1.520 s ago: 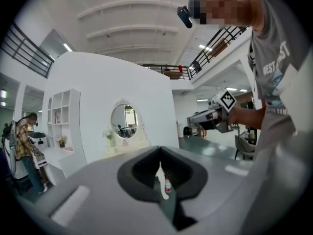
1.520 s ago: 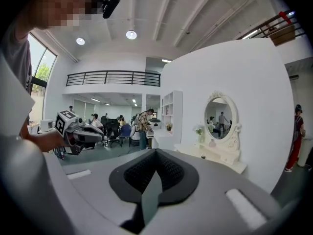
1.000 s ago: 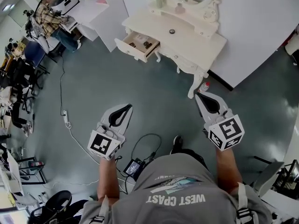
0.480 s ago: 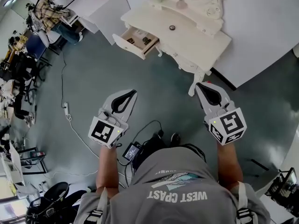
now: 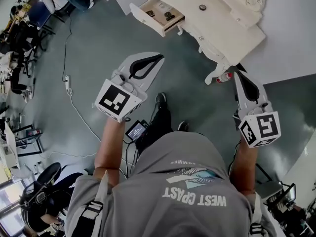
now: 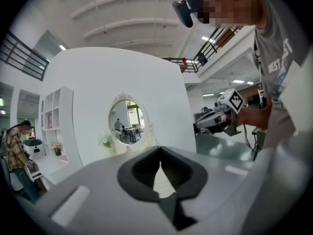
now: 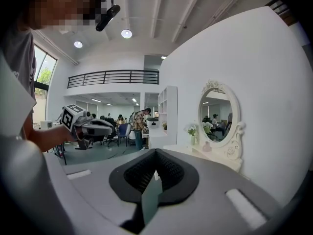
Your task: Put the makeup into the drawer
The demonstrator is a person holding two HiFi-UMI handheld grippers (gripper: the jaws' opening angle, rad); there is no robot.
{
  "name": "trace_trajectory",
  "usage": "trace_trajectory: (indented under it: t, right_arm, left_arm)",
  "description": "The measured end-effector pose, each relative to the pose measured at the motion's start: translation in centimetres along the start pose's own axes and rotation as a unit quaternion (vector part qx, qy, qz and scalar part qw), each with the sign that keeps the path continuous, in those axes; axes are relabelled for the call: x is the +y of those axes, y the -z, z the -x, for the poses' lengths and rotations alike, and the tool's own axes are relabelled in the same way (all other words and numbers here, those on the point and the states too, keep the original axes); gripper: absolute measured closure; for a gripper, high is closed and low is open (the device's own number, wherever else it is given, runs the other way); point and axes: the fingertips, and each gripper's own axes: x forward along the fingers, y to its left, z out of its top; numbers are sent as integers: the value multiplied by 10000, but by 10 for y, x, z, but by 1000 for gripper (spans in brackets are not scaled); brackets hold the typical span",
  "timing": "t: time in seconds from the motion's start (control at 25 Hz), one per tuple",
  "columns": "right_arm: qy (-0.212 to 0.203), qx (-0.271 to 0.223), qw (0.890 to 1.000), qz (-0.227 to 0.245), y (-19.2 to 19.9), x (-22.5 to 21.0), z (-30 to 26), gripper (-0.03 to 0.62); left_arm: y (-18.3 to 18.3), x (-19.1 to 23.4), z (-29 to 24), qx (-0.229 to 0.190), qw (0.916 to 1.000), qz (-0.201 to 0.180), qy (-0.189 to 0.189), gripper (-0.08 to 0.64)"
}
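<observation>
Fingers of left gripper [image 5: 159,58] and right gripper [image 5: 237,74] pressed together, both empty, mid-frame above floor [image 5: 94,43]. Dressing table [image 5: 224,31] at top; open drawer [image 5: 147,15] upper centre, dark makeup items [image 5: 169,17] inside.

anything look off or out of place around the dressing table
A small white bottle with a red end lies on its side on the floor, beside the dressing table's front leg, rather than on the tabletop or in the open drawer. Nothing else stands out.

Grey-green floor [image 5: 89,48], white walls [image 5: 296,23], cream dressing table [image 5: 227,26].
</observation>
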Motion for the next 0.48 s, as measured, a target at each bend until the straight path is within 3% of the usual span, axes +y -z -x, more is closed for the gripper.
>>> trace_trajectory:
  t: [0.48]
  right_arm:
    - [492, 191, 9986, -100, -20, -16, -117, 591]
  left_arm:
    - [19, 125, -55, -82, 9985, 107, 529, 557]
